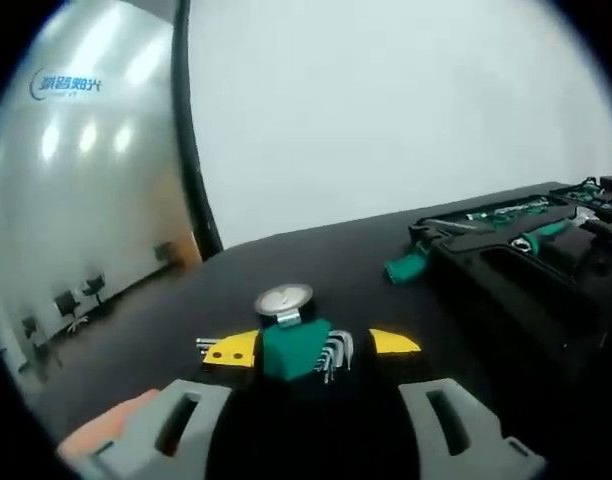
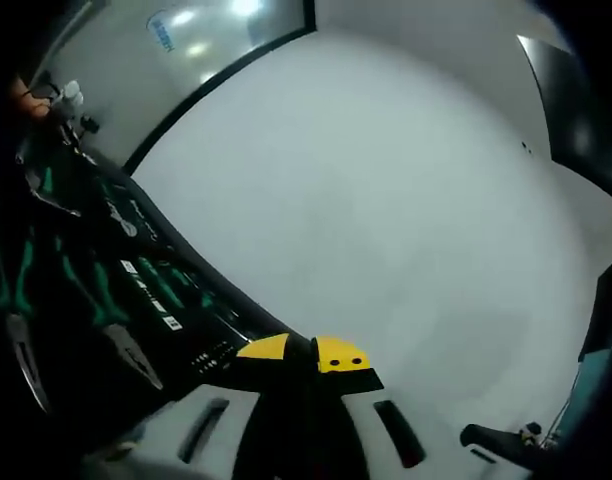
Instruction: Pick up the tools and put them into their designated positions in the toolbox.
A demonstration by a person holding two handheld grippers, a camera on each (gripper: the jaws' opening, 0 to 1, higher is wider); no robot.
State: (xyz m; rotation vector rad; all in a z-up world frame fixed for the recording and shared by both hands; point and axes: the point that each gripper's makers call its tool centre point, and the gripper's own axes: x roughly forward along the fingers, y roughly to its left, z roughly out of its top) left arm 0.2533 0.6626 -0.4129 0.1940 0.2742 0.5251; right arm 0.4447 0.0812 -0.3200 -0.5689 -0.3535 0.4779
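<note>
Left gripper view: the left gripper point(image 1: 312, 348) has its yellow-tipped jaws closed on a hex key set point(image 1: 308, 347), a green plastic holder with a fan of bare metal keys and a metal ring point(image 1: 283, 299) above it. The set hangs just above the black table point(image 1: 286, 260), well apart from the open toolbox point(image 1: 531, 255) at the right. A loose green-handled tool point(image 1: 406, 266) lies just beside the toolbox's near edge. I judge the set light and stiff, but the keys are smooth and may pivot, so the green holder is the safer place to hold. Much of the toolbox is cut off at the right.

Right gripper view: the right gripper point(image 2: 304, 352) has its yellow tips touching, and I cannot make out anything between them. The toolbox point(image 2: 116, 300) runs along the left, with green-handled pliers point(image 2: 101, 305) seated in their slots. The tray is dark, so the empty slots are hard to read.
</note>
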